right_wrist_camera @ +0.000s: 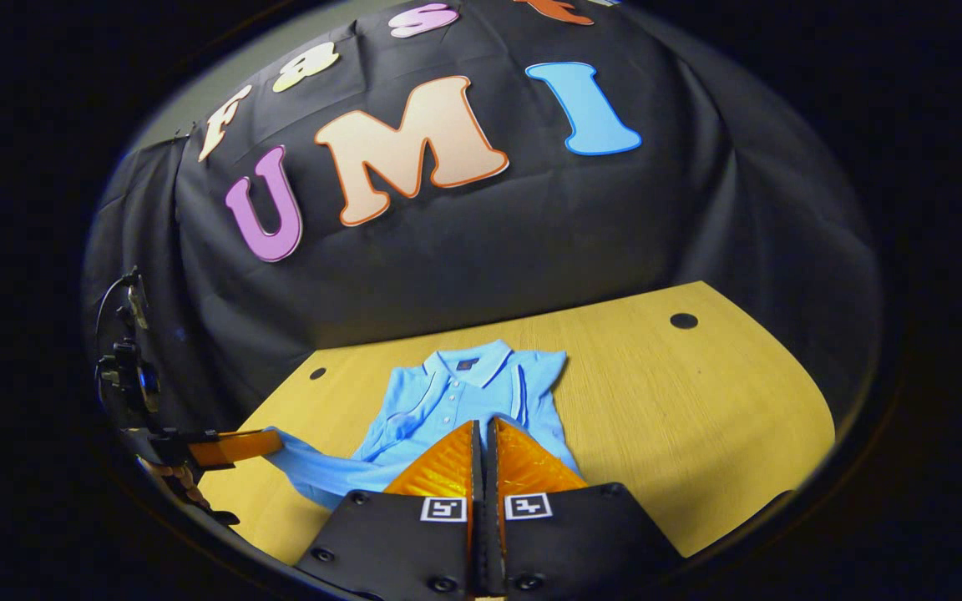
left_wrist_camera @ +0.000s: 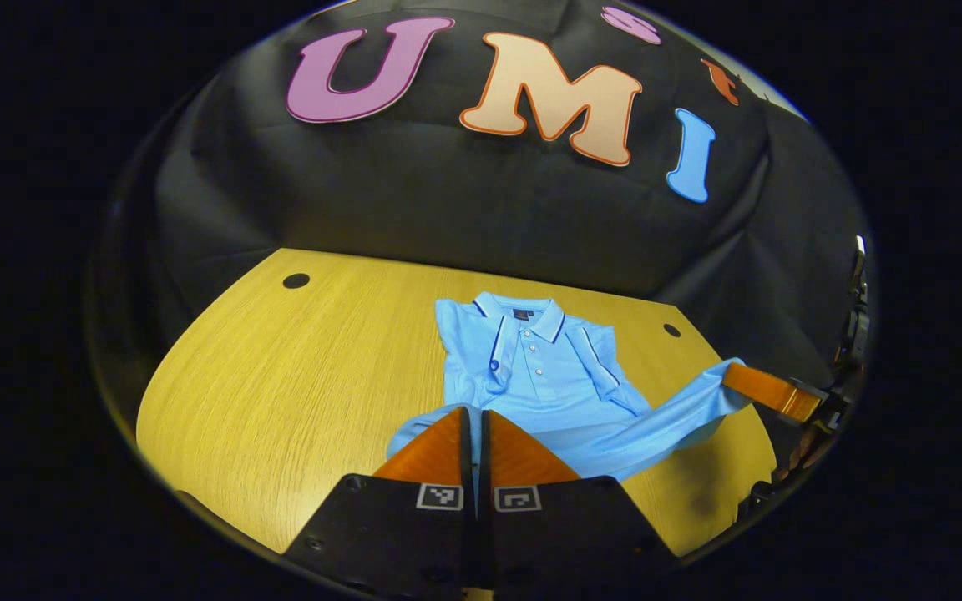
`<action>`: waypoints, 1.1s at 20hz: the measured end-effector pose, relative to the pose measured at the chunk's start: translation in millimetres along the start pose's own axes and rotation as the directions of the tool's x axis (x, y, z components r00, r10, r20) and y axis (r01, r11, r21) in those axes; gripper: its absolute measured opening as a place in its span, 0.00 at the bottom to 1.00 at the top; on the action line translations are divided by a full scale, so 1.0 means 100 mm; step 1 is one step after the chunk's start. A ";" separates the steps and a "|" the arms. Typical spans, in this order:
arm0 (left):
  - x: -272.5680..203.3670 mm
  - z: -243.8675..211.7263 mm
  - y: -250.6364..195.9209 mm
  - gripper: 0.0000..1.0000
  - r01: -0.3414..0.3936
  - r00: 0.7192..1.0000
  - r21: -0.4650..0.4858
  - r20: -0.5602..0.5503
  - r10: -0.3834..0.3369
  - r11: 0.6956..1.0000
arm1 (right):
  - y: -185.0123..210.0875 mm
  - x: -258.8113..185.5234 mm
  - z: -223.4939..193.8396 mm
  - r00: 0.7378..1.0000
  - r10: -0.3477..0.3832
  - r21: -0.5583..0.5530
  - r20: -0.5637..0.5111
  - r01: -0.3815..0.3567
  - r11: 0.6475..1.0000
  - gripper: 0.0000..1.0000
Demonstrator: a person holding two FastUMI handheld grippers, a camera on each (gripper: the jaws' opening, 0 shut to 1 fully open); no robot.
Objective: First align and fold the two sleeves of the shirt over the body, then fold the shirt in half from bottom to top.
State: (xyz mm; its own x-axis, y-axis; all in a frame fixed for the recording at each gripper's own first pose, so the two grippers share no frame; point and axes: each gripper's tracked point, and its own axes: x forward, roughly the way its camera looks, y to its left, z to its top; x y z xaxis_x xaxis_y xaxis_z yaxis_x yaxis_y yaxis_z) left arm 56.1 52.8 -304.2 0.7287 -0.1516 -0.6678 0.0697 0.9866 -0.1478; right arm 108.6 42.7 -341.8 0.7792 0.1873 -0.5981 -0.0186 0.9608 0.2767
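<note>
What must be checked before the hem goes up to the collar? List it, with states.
1. Sleeves folded over the shirt body: ok.
2. Left tongs shut on a hem corner: ok.
3. Right tongs shut on the other corner: ok.
4. Hem lifted off the table: ok.
5. Collar lying flat: ok.
6. Hem level between the tongs: cannot tell.
</note>
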 end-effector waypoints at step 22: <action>2.15 0.52 0.34 0.69 0.053 0.999 0.004 0.012 -0.053 0.999 | -0.51 2.10 -0.01 0.965 -0.264 -0.098 -0.004 0.262 0.960 0.78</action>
State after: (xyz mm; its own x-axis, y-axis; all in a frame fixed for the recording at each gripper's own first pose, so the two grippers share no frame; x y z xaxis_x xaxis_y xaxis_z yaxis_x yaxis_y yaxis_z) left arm 251.0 56.7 -415.0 0.7318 -0.2032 -0.6505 0.1109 0.9773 -0.1805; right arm 273.1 33.0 -482.2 0.7541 -0.0721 -0.6528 0.1253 0.9915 0.0352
